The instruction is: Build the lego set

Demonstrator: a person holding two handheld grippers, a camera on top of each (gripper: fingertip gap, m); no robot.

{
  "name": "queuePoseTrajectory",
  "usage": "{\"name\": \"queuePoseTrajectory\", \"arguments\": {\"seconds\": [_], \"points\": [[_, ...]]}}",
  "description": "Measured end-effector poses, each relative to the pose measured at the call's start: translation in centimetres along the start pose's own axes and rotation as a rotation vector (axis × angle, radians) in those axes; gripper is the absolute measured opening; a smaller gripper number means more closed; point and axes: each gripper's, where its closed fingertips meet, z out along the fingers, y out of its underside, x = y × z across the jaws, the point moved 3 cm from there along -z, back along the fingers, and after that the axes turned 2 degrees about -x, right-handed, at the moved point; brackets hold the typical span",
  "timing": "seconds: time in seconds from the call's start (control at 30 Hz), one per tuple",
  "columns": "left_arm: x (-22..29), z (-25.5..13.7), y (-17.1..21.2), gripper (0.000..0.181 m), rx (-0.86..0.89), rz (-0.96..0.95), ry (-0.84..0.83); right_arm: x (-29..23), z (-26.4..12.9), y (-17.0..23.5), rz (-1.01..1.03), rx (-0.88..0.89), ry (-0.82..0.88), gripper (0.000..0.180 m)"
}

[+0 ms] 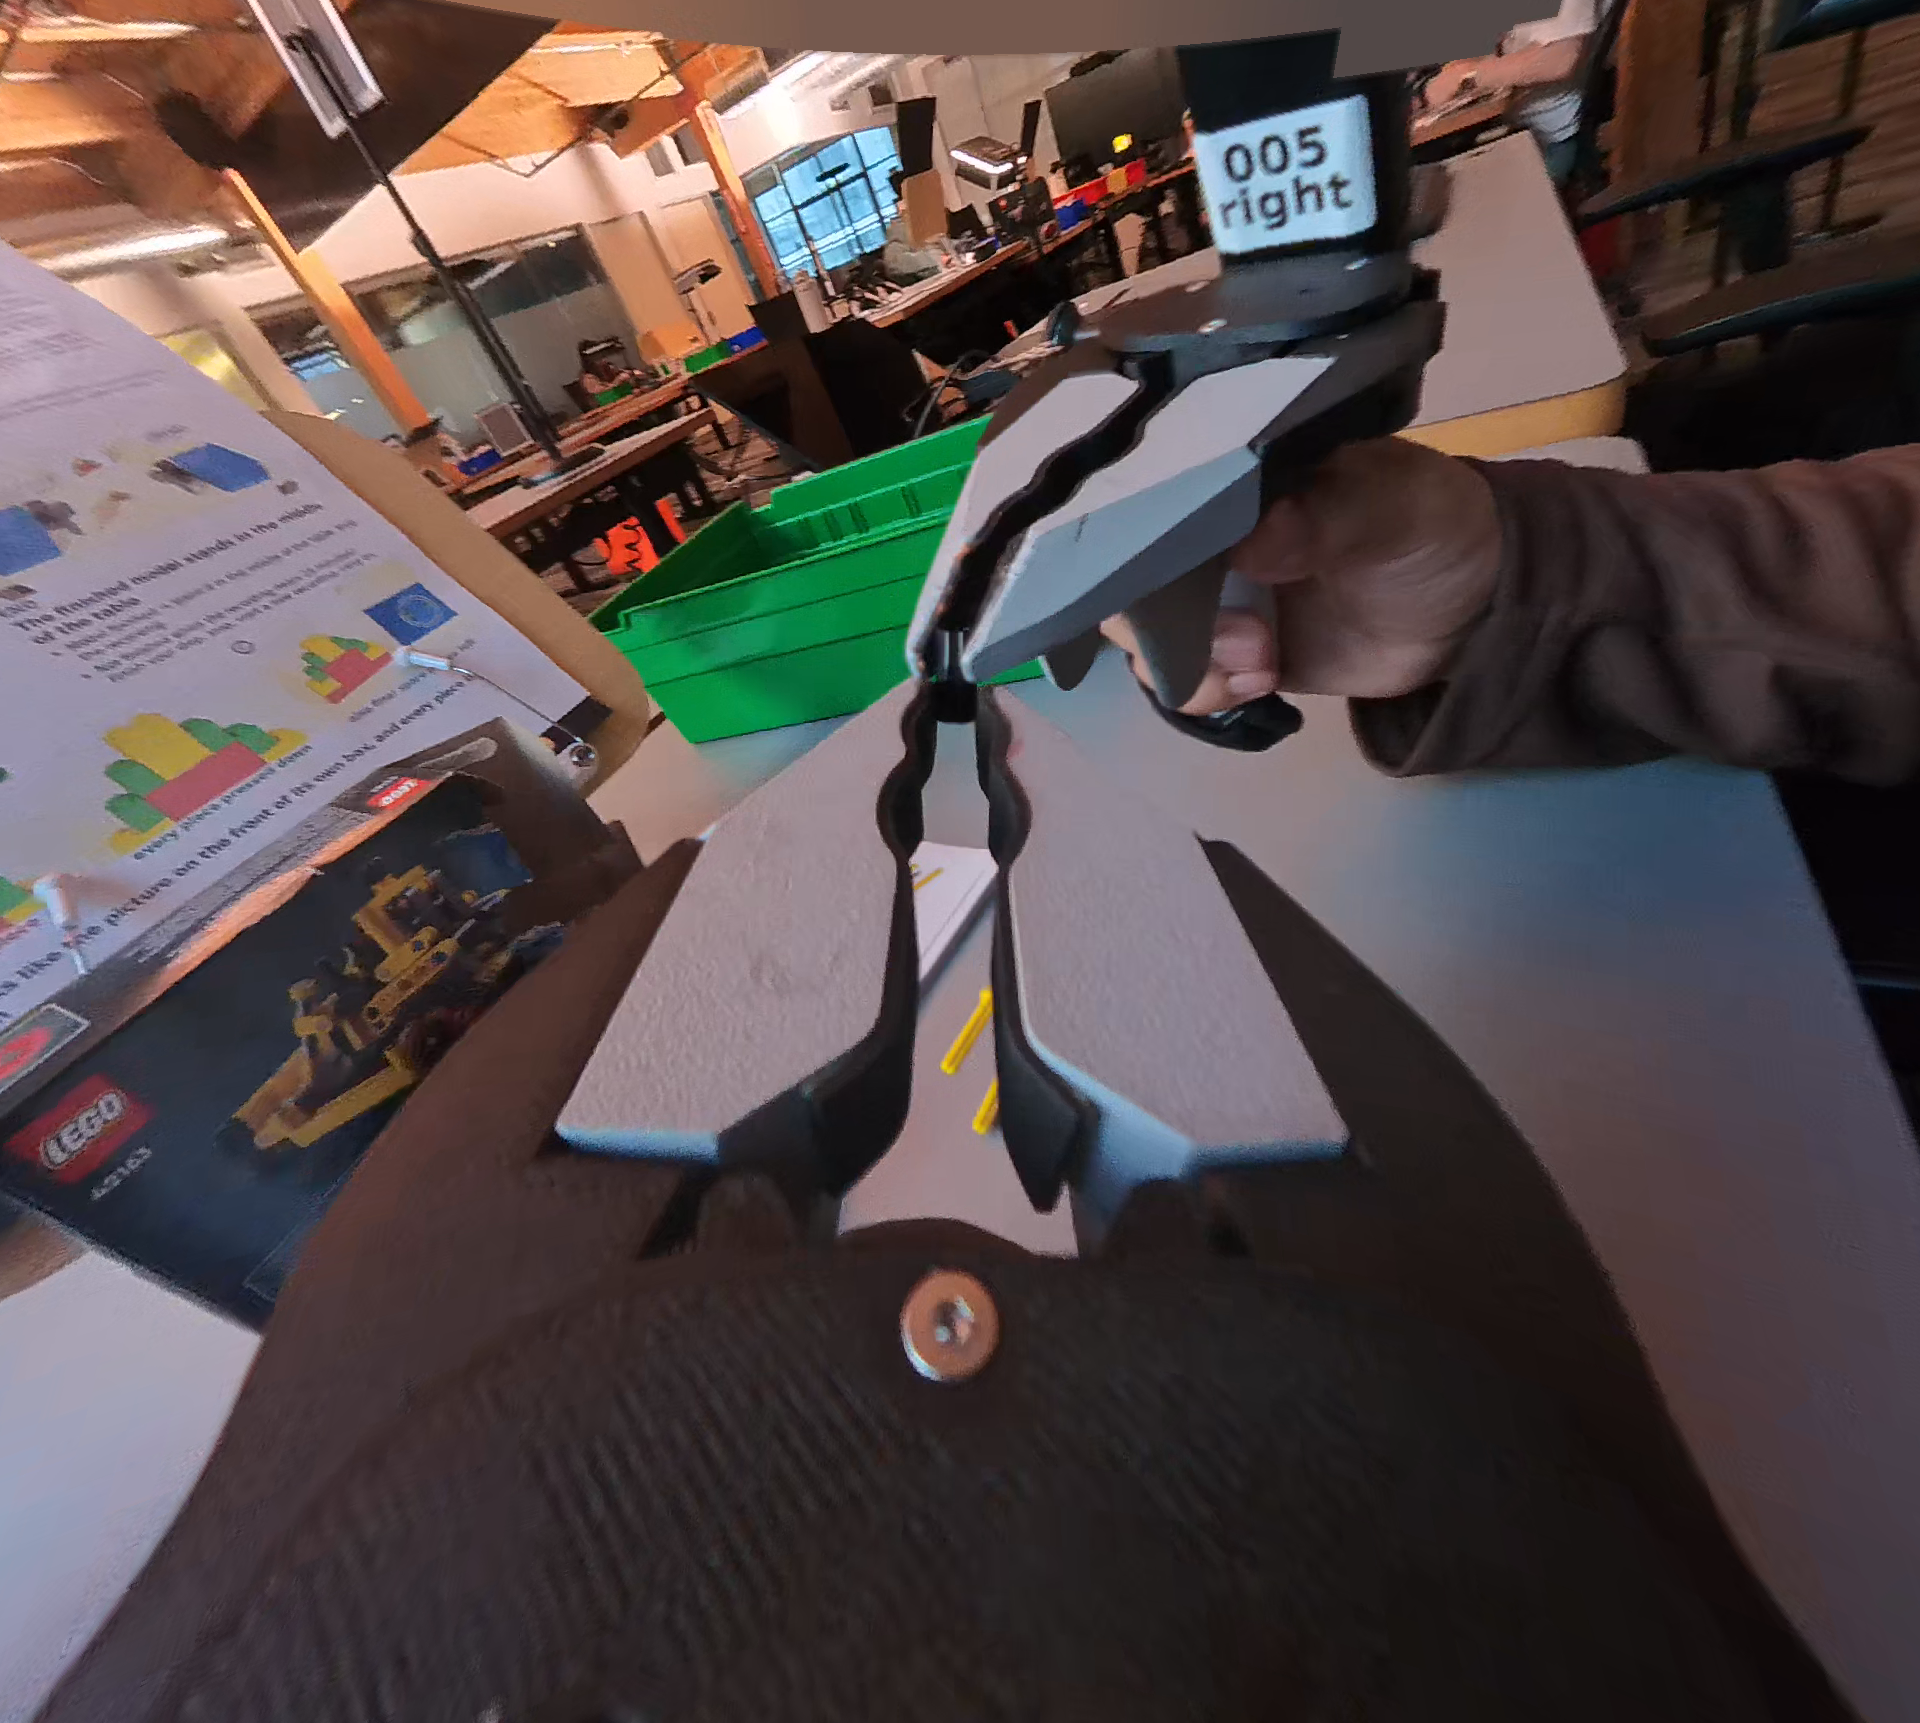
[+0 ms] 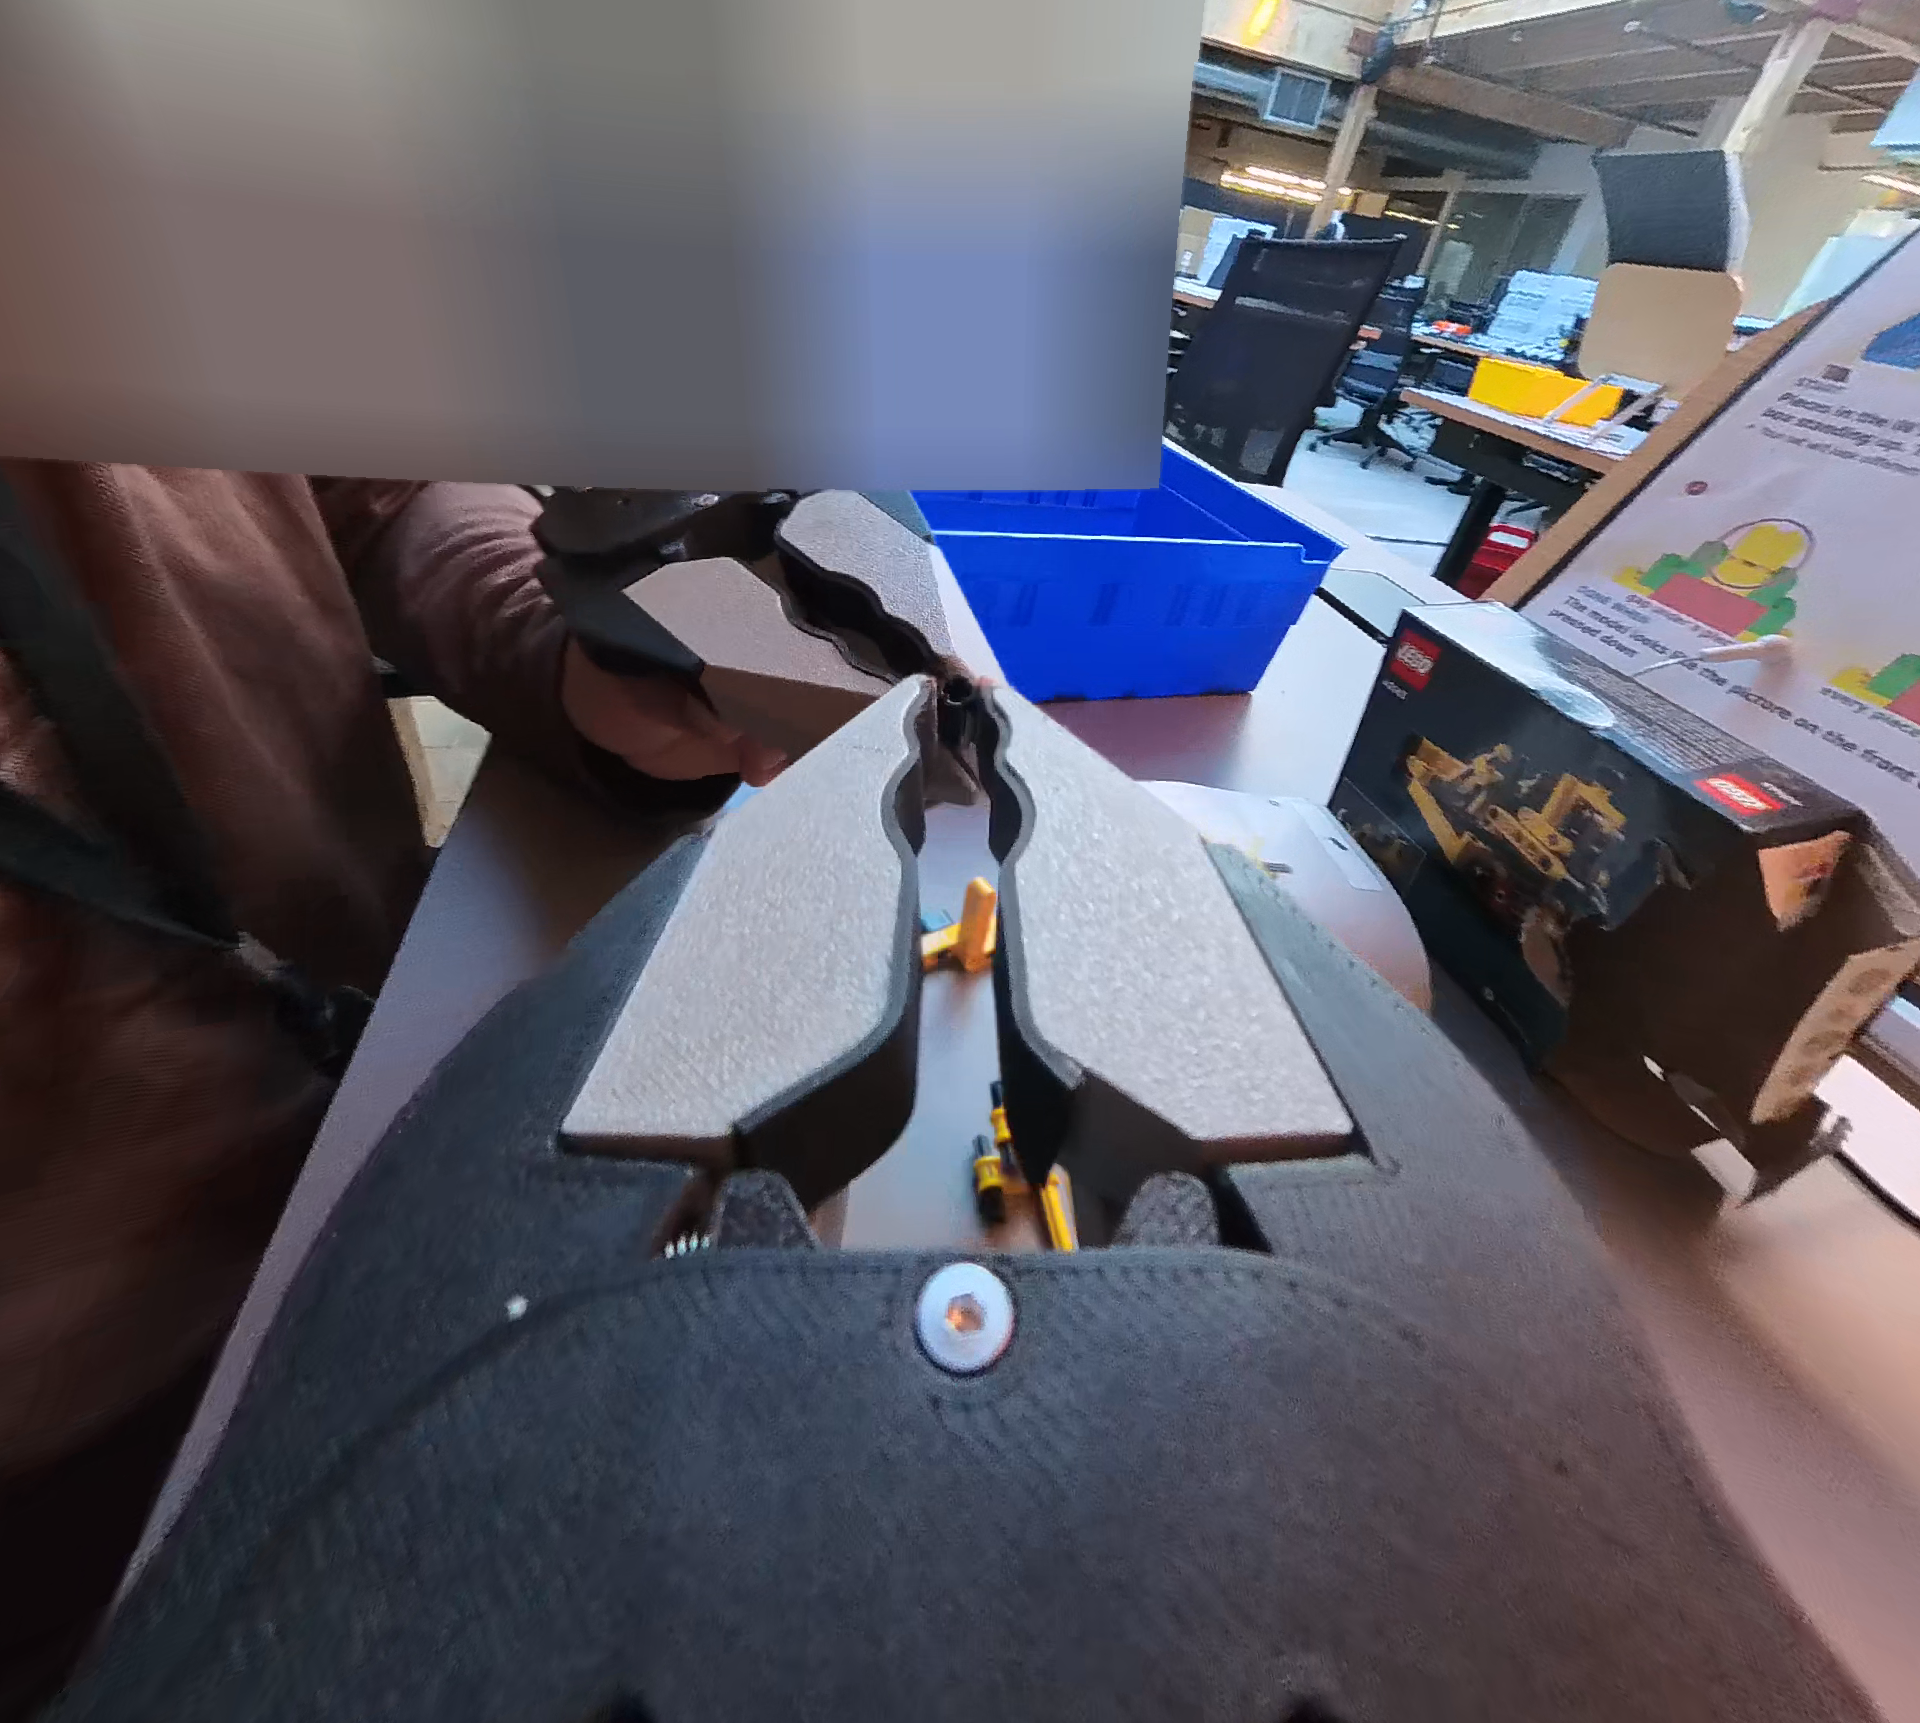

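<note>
My left gripper (image 1: pixel 951 705) and right gripper (image 1: pixel 940 639) meet tip to tip above the grey table (image 1: pixel 1507 946). A small black Lego piece (image 1: pixel 950 674) sits pinched where the tips meet, and both grippers are shut on it. In the right wrist view my right gripper (image 2: pixel 964 705) points forward. The left gripper (image 2: pixel 940 674) comes in from the left onto the same black piece (image 2: pixel 957 693). Loose yellow parts (image 1: pixel 966 1029) lie on the table below, and they also show between the right gripper's fingers (image 2: pixel 971 935).
The black Lego box (image 1: pixel 312 998) (image 2: pixel 1610 842) stands against a propped instruction board (image 1: pixel 208 582) (image 2: pixel 1766 551). A green bin (image 1: pixel 790 593) sits behind the tips, a blue bin (image 2: pixel 1122 613) on the other side. A hand (image 1: pixel 1351 572) holds the right gripper. Both grippers' tips are close together, under 4 cm apart.
</note>
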Motion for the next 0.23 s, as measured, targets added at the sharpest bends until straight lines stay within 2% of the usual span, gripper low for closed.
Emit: {"name": "queuePoseTrajectory", "arguments": {"seconds": [0.1,0.17,0.23], "points": [[0.4,-1.2,-0.5,0.021,0.014,-0.015,0.059,-0.1,-0.2,0.0,-0.002,0.008,-0.024,0.004],[0.3,-2.1,-0.2,0.013,-0.003,-0.046,0.089,0.3,-0.7,0.3,-0.010,-0.002,-0.018,0.004],[-0.2,-2.8,0.6,0.013,-0.032,-0.105,0.117,1.0,-1.1,0.9,0.001,-0.021,-0.018,0.004]]}}
